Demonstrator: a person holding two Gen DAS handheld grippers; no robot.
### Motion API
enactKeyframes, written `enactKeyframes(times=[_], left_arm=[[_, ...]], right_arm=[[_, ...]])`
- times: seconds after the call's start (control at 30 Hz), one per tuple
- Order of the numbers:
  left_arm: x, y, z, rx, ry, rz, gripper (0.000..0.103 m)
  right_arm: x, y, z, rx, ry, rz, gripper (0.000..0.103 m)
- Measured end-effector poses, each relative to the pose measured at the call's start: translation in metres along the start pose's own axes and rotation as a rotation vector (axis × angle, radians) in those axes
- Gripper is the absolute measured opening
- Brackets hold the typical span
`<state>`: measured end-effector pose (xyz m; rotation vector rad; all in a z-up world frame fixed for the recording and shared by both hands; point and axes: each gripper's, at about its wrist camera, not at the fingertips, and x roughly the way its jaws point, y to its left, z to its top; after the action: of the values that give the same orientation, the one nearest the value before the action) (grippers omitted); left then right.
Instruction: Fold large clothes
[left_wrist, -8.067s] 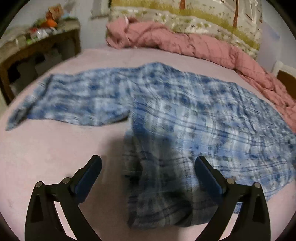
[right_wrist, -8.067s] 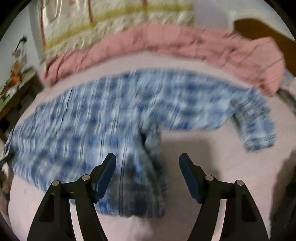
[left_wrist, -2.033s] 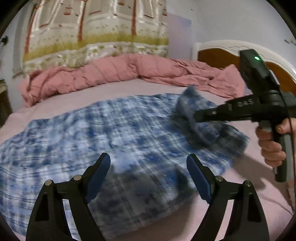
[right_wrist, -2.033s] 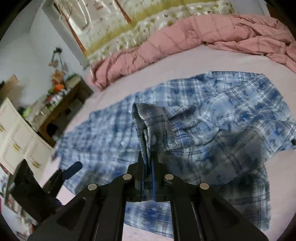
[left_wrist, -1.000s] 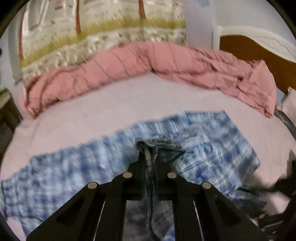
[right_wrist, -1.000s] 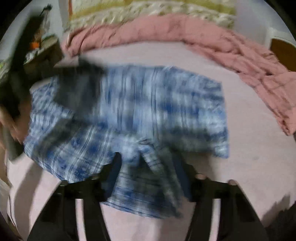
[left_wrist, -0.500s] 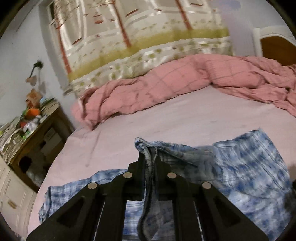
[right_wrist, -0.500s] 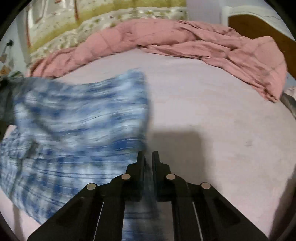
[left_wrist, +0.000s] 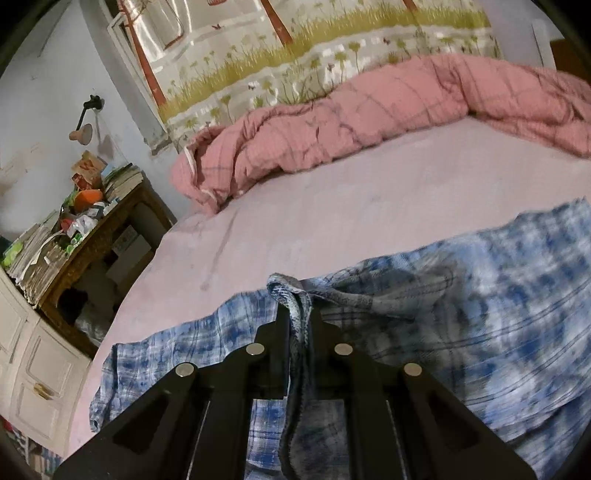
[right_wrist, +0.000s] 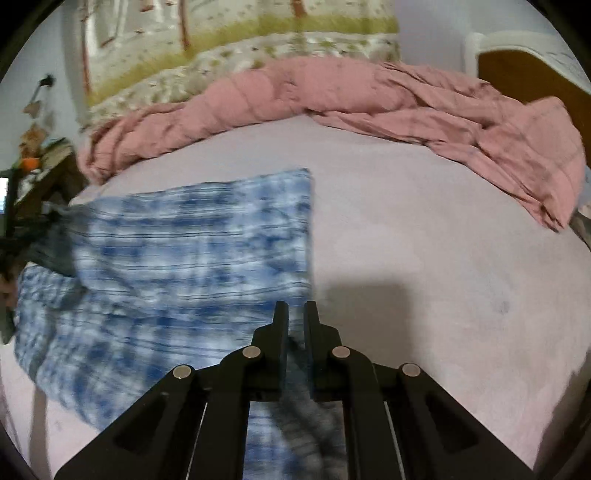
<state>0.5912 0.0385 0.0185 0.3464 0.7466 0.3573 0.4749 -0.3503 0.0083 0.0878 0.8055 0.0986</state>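
Note:
A large blue and white plaid shirt (left_wrist: 480, 325) lies partly folded on the pink bed sheet (left_wrist: 332, 221). My left gripper (left_wrist: 297, 314) is shut on a bunched edge of the shirt, which sticks up between the fingers. In the right wrist view the shirt (right_wrist: 192, 251) spreads to the left. My right gripper (right_wrist: 295, 314) is shut on the shirt's near right edge, with cloth hanging down between the fingers.
A rumpled pink quilt (left_wrist: 369, 122) lies along the far side of the bed and also shows in the right wrist view (right_wrist: 369, 99). A cluttered wooden side table (left_wrist: 85, 251) stands left of the bed. A white cabinet (left_wrist: 33, 373) stands at the near left.
Both grippers, once open over the spread shirt, have shut on its edges. Over the last second the shirt has been carried to the left across the bed and lies narrower.

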Motion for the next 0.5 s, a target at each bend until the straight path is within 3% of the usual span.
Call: enactKeyframes(times=[0.07, 0.17, 0.2, 0.23, 0.27, 0.3, 0.33, 0.5], left_arm=[[0.011, 0.0, -0.006, 0.037, 0.017, 0.032, 0.008], [0.019, 0.009, -0.012, 0.023, 0.021, -0.014, 0.018], [0.018, 0.012, -0.014, 0.012, 0.01, -0.021, 0.029], [0.016, 0.016, -0.016, -0.002, -0.003, -0.017, 0.051], [0.014, 0.021, -0.019, -0.021, -0.013, 0.003, 0.063], [0.013, 0.025, -0.022, -0.043, -0.018, 0.029, 0.083], [0.009, 0.034, -0.028, -0.081, -0.026, 0.04, 0.085], [-0.03, 0.078, -0.071, -0.241, -0.102, -0.183, 0.086]], right_arm=[[-0.001, 0.006, 0.0, 0.007, 0.013, 0.031, 0.009], [0.007, 0.014, -0.005, 0.004, 0.052, 0.024, 0.009], [0.013, 0.012, -0.005, 0.001, 0.062, 0.016, 0.009], [0.016, 0.013, -0.006, -0.002, 0.068, 0.014, 0.009], [0.017, 0.012, -0.008, -0.003, 0.071, 0.014, 0.009], [0.019, 0.012, -0.008, -0.002, 0.074, 0.011, 0.009], [0.018, 0.013, -0.009, -0.001, 0.07, 0.007, 0.009], [0.01, 0.018, -0.007, -0.008, 0.009, -0.026, 0.009]])
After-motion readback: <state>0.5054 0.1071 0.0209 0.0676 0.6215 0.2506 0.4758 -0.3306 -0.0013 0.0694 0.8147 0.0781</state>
